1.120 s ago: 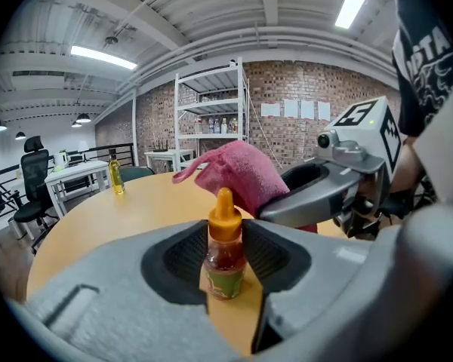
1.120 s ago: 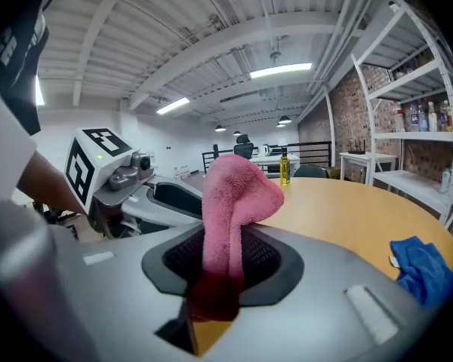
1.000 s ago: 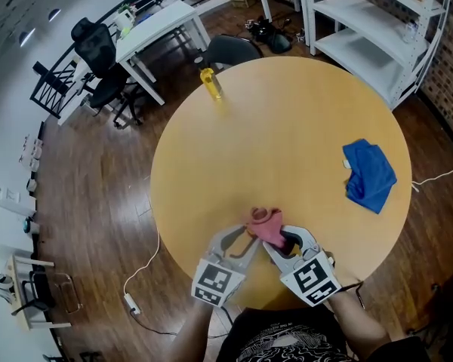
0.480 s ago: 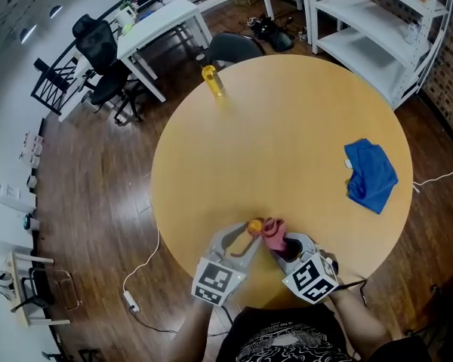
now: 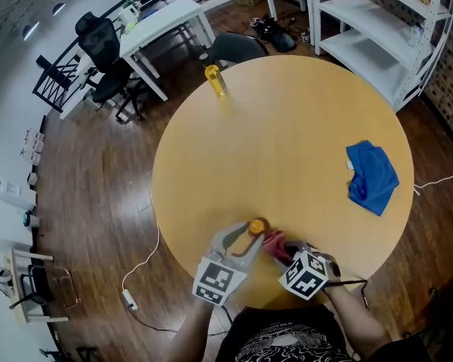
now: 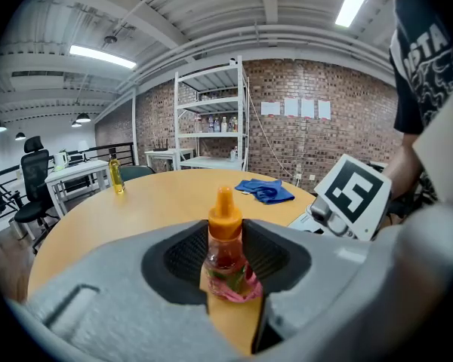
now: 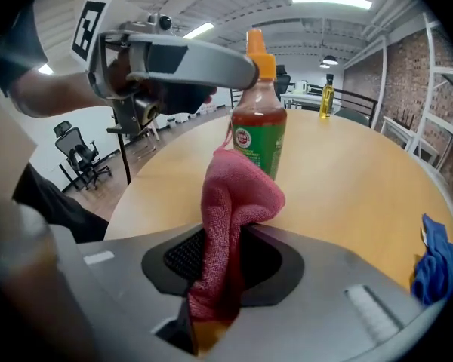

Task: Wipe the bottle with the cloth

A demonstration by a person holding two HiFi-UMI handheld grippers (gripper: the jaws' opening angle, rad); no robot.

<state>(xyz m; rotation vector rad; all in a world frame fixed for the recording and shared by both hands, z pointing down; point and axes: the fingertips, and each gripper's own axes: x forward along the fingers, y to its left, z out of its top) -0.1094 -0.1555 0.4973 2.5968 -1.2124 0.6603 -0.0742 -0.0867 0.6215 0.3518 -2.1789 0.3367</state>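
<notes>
Bottle (image 6: 225, 247) with unreadable green label stands gripped by left fingers (image 6: 121, 277); right fingers (image 7: 340, 277) pinch pink cloth (image 7: 230, 210).

The bottle (image 5: 256, 225) stands on the table (image 5: 287, 142), just left of the cloth (image 5: 275, 242).

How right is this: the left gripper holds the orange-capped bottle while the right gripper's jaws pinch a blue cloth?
The colour is wrong: in the right gripper view, the right gripper pinches a pink cloth. The blue cloth lies on the table.

pink cloth (image 5: 275, 242) drawn down, bottle (image 5: 255, 226) top uncovered
</notes>
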